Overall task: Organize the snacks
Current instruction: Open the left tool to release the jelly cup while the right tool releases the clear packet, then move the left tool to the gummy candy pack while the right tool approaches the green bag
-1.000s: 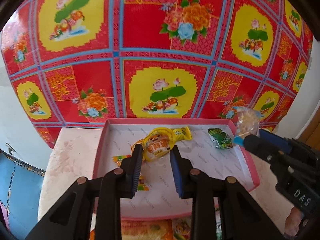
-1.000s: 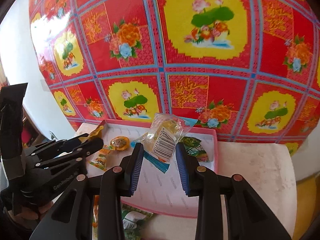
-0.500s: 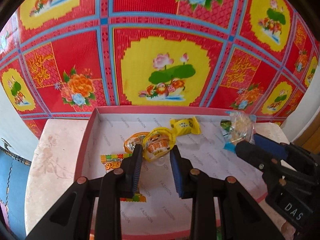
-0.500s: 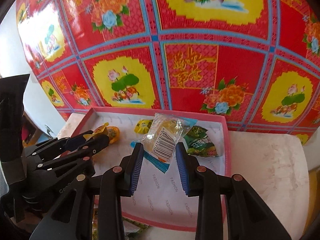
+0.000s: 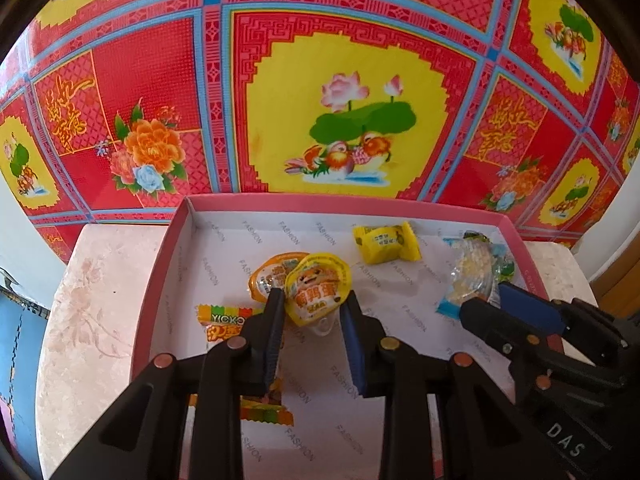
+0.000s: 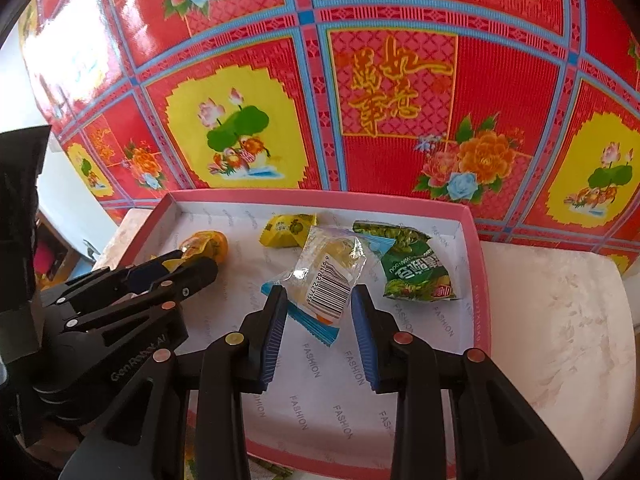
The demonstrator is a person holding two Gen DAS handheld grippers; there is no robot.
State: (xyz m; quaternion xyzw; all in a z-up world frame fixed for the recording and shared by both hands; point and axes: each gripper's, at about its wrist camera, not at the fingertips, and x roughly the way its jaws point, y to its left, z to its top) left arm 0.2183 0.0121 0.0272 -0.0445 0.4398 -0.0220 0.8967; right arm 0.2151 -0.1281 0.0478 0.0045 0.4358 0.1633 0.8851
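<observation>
I hold my left gripper point(image 5: 314, 310) closed on a yellow sealed snack cup point(image 5: 318, 290), pinching it by its sides so the foil lid faces up and toward the camera. My right gripper point(image 6: 320, 304) is closed on a clear wrapped pastry point(image 6: 332, 272), gripped across the lower part of the packet so that the barcode end sits between the pads and the rest stands free above them. Both grippers point steeply down over the pink tray point(image 5: 160, 276), because the tray is where the snacks are being collected. Inside it already lie a yellow wrapped candy point(image 5: 386, 244) near the far wall, a green snack bag point(image 6: 416, 270) toward the right side, an orange cup point(image 5: 266, 276) just behind the one I carry, and a striped candy packet point(image 5: 224, 320) near the left wall. I judge the current step to be lowering both items to the tray floor for release; the bare lining between the candy and the green bag looks like the safest spot for the pastry.
</observation>
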